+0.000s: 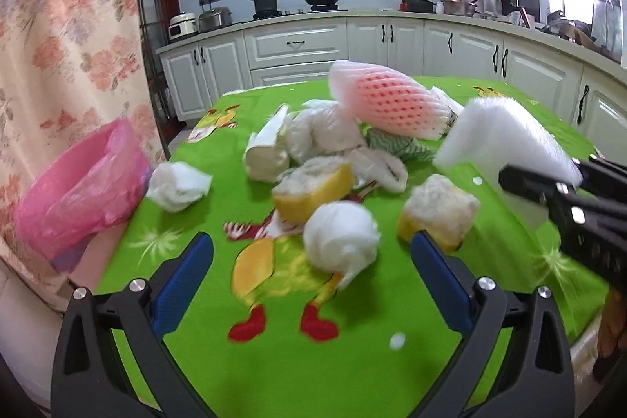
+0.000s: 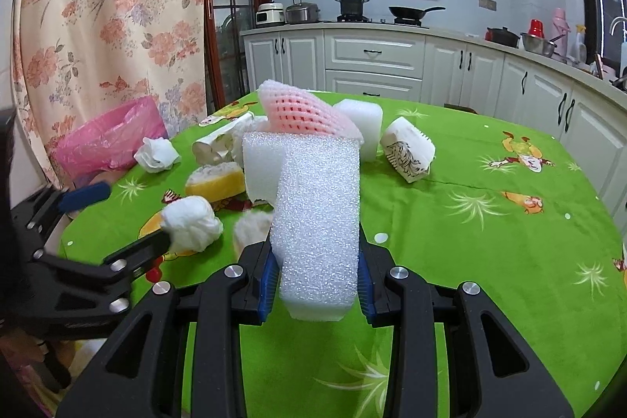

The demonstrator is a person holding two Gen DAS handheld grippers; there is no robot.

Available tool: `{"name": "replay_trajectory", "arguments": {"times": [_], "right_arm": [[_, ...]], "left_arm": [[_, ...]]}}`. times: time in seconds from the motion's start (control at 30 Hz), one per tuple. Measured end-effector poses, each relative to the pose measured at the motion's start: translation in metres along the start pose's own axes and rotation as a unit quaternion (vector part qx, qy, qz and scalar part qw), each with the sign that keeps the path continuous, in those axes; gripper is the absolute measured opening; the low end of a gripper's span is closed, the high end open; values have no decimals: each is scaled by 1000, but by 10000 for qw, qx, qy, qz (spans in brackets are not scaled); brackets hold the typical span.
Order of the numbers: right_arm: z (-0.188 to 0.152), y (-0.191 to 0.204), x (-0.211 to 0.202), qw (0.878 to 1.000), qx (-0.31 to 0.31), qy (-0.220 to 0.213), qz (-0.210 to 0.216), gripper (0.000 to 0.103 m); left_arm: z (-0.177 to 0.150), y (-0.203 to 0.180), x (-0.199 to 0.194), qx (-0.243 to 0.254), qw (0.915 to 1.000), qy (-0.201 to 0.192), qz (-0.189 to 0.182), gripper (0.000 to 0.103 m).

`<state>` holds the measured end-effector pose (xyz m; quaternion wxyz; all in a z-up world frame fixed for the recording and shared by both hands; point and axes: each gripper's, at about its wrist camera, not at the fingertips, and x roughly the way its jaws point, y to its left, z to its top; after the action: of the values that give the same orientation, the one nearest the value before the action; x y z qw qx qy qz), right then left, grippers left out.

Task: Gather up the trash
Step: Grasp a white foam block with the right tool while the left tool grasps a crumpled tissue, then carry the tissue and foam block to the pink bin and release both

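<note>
My right claw clamps the white foam block at frame centre; my left claw gapes wide, seemingly touching nothing, below a tissue ball

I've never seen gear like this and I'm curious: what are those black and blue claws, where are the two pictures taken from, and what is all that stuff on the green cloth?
They are two hand-held grippers, each with a camera looking along its fingers. The left gripper is open above a tissue ball. The right gripper is shut on a white foam strip. On the green tablecloth lie pomelo peel, a pink foam net and more wrappings. A pink trash bag waits at the table's edge.
</note>
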<state>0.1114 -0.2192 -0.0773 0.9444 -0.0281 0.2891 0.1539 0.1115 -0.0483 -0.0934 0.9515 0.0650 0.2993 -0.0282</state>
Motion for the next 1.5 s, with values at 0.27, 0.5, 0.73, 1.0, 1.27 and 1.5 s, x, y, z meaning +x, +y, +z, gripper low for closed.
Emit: {"name": "replay_trajectory", "arguments": {"times": [0.27, 0.5, 0.73, 1.0, 1.27, 1.5], "right_arm": [[-1, -4, 1, 10000, 57, 17, -68, 33], [-1, 0, 6, 9997, -4, 164, -178, 33], [2, 6, 3, 9991, -155, 150, -355, 33], [10, 21, 1, 9986, -387, 82, -361, 33], [16, 42, 4, 9979, -591, 99, -232, 33], [24, 69, 10, 9964, -839, 117, 94, 33]], "left_arm": [[3, -14, 43, 121, 9989, 434, -157, 61], [-3, -12, 40, 200, 9987, 337, -313, 27], [-2, -7, 18, 205, 9992, 55, -338, 24], [2, 19, -11, -93, 9994, -184, -285, 24], [-1, 44, -26, -347, 9990, -252, -160, 24], [0, 70, -39, -566, 9977, -366, -27, 24]]}}
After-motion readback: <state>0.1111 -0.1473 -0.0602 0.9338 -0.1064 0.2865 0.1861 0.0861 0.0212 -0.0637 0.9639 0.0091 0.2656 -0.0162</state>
